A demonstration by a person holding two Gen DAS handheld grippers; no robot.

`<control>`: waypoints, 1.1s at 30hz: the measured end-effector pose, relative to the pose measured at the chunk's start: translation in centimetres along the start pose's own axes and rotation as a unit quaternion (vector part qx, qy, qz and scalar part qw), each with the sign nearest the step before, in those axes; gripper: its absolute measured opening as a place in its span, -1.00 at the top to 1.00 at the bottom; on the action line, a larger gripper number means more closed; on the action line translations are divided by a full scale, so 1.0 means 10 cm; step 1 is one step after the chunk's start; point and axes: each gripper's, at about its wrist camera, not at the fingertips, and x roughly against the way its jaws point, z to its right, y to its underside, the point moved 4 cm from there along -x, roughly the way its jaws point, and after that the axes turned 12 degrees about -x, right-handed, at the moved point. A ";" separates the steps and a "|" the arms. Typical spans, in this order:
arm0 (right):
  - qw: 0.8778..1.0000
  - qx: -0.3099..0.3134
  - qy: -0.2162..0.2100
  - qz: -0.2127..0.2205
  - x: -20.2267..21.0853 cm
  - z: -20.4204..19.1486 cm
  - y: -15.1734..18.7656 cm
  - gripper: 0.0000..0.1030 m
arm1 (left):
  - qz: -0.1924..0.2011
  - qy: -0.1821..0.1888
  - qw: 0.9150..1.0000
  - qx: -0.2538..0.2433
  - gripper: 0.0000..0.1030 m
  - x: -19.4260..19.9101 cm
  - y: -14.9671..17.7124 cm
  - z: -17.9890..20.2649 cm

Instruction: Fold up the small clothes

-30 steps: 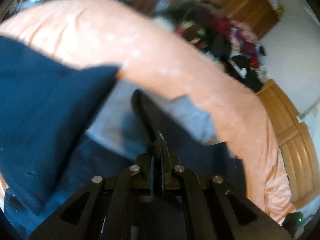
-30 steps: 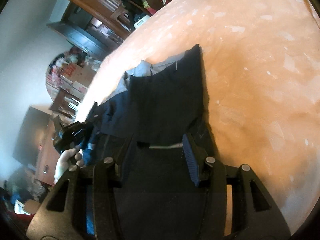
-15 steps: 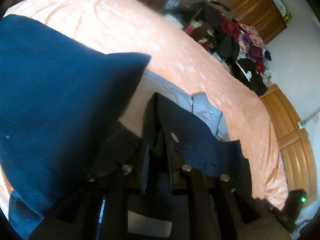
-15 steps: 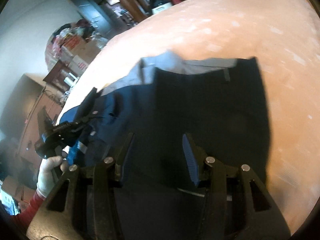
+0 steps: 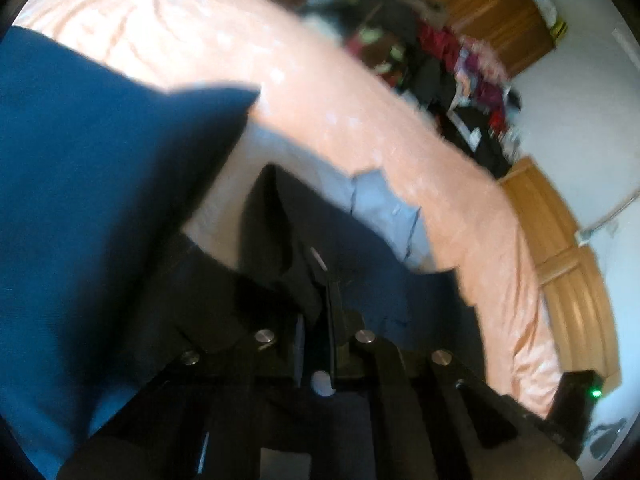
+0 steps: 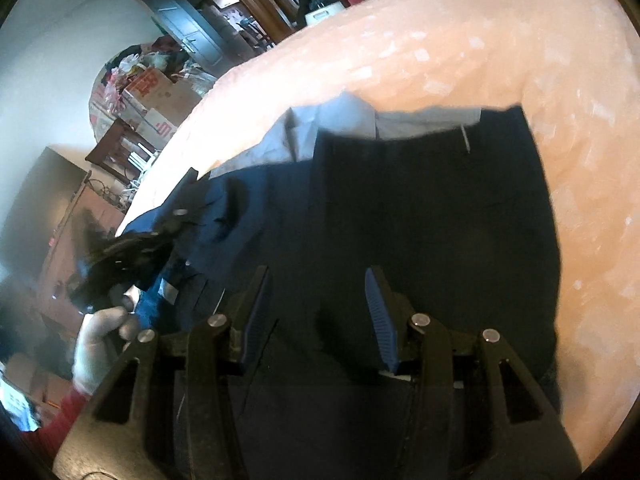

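A dark navy garment (image 6: 432,216) lies spread on a bed with a peach-orange bedspread (image 6: 500,52), and both grippers work at its near edge. In the right wrist view the garment's pale grey lining (image 6: 360,120) shows along the far edge, beyond a folded-over navy panel that lies flat with a fairly straight far hem.

The right gripper (image 6: 320,312) hovers just above the dark cloth with its fingers (image 6: 380,312) well apart — nothing sits between the blue ribbed pads. To its left, the left gripper (image 6: 160,236) appears at the garment's edge, held by a hand in a light glove (image 6: 96,344) with a red sleeve (image 6: 60,412) below it.

In the left wrist view, the left gripper (image 5: 320,296) has its fingers drawn together on a bunched fold of the navy fabric (image 5: 288,248), which rises ahead of the tips. A large sheet of bluer cloth (image 5: 92,208) fills the left of that view — blurred, close to the lens. The grey lining (image 5: 376,200) lies past the pinched fold, against the bedspread (image 5: 320,72).

Beyond the bed, a heap of clothes (image 5: 460,72) sits against wooden furniture (image 5: 568,276), and in the right wrist view cardboard boxes (image 6: 156,100) stand near a dark door (image 6: 180,28).
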 end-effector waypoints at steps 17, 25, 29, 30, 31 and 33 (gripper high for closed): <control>0.996 0.029 0.054 -0.067 -0.46 0.01 0.34 -0.09 | 0.098 -0.062 0.991 0.074 -0.46 1.51 0.01 -1.23; 0.996 0.037 0.057 -0.054 -0.40 -0.08 0.64 -0.34 | 0.107 -0.140 0.963 0.204 -0.45 1.86 -0.19 -3.01; 0.997 0.032 0.053 -0.052 -0.43 -0.05 0.63 -0.35 | 0.098 -0.156 0.970 0.161 -0.58 1.66 -0.51 -3.15; 0.997 0.033 0.054 -0.051 -0.43 -0.06 0.64 -0.35 | 0.097 -0.162 0.969 0.158 -0.58 1.63 -0.58 -3.21; 0.997 0.034 0.054 -0.048 -0.43 -0.06 0.65 -0.36 | 0.098 -0.168 0.968 0.157 -0.58 1.60 -0.66 -3.27; 0.997 0.033 0.052 -0.044 -0.43 -0.05 0.66 -0.35 | 0.098 -0.180 0.967 0.149 -0.55 1.52 -0.78 -3.32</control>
